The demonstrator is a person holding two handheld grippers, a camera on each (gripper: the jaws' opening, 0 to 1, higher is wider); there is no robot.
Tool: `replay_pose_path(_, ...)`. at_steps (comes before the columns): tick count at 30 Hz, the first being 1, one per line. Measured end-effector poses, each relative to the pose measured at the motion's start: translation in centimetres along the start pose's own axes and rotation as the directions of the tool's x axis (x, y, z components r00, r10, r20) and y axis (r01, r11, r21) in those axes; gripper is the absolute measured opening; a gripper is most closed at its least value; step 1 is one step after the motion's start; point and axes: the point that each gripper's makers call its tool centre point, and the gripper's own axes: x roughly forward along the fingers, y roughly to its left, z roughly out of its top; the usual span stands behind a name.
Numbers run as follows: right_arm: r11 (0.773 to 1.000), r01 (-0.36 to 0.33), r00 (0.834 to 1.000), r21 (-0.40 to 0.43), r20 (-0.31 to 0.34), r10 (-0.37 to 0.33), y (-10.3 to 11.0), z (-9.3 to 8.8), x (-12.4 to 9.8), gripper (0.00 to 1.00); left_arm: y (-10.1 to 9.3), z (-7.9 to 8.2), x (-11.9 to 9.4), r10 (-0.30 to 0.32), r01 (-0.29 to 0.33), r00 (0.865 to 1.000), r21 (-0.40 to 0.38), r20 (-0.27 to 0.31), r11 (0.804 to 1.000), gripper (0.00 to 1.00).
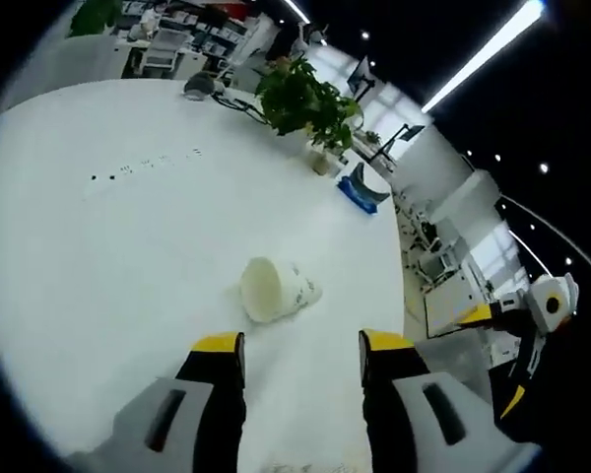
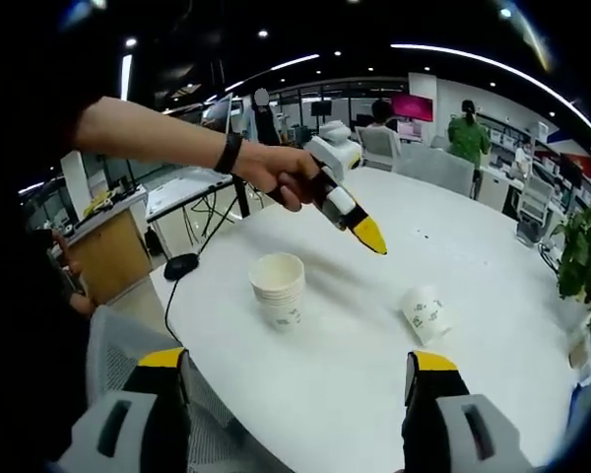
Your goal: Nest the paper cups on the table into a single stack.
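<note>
— Yellow-tipped jaws of the left gripper stand wide apart, holding nothing, and the tipped cup lies on its side on the white table just ahead of them.

— Which way does it point?

— Mouth toward the left jaw, base away to the right. The stack of cups stands upright, well apart.

— And the right gripper?

— Open too, empty, farther off. I'd say left is nearer.

Stacked cups: I see small green print, too tiny to read.
Lying cup: same green marks, illegible to me.
Screen at 1 o'clock: pink glow, nothing readable.
</note>
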Motion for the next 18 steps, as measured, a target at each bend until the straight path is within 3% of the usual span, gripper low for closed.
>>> replay_pose_path(13, 1.0, -0.005, 1.0, 0.01, -0.005, 0.005, 0.4, 0.1, 0.5, 0.92, 0.6, 0.3, 3.8, -0.068, 0.068, 0.998, -0.066, 0.01, 0.995, 0.42)
replay_pose_path(16, 1.0, -0.007, 1.0, 0.01, -0.008, 0.007, 0.7, 0.3, 0.2, 0.92, 0.4, 1.2, 4.7, -0.112, 0.119, 0.992, -0.128, 0.063, 0.985, 0.42)
replay_pose_path(18, 1.0, -0.009, 1.0, 0.011, -0.007, 0.009, 0.7, 0.3, 0.2, 0.92, 1.0, 1.4, 5.1, -0.117, 0.125, 0.991, -0.132, 0.065, 0.983, 0.43)
